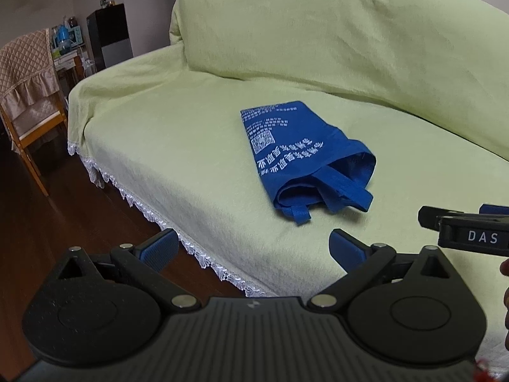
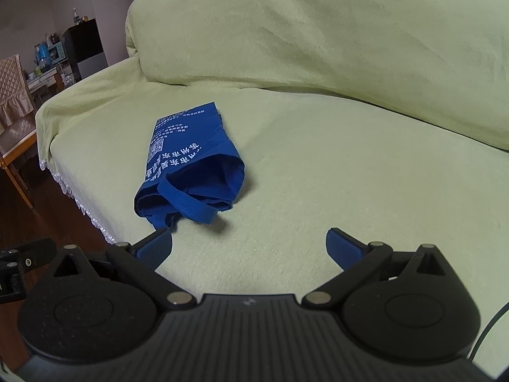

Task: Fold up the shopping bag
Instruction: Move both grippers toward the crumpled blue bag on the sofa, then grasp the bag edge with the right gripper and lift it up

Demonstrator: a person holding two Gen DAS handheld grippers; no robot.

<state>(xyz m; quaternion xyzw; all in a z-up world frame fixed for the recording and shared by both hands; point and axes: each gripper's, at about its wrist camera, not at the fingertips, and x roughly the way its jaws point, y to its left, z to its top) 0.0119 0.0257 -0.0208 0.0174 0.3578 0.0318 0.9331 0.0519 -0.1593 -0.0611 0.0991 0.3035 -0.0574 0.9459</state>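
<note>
A blue cloth shopping bag (image 1: 299,146) with white print lies loosely folded on the green sofa seat (image 1: 191,165), its open mouth and handles (image 1: 343,191) toward me. It also shows in the right wrist view (image 2: 187,159). My left gripper (image 1: 254,248) is open and empty, hovering near the seat's front edge, short of the bag. My right gripper (image 2: 249,245) is open and empty, in front and to the right of the bag. The right gripper's side (image 1: 464,226) shows in the left wrist view.
The sofa backrest (image 1: 350,31) rises behind the bag. The cover's lace trim (image 1: 159,216) hangs over the dark wood floor (image 1: 47,222). A wooden chair (image 1: 28,95) and a black cabinet (image 1: 109,35) stand at the left.
</note>
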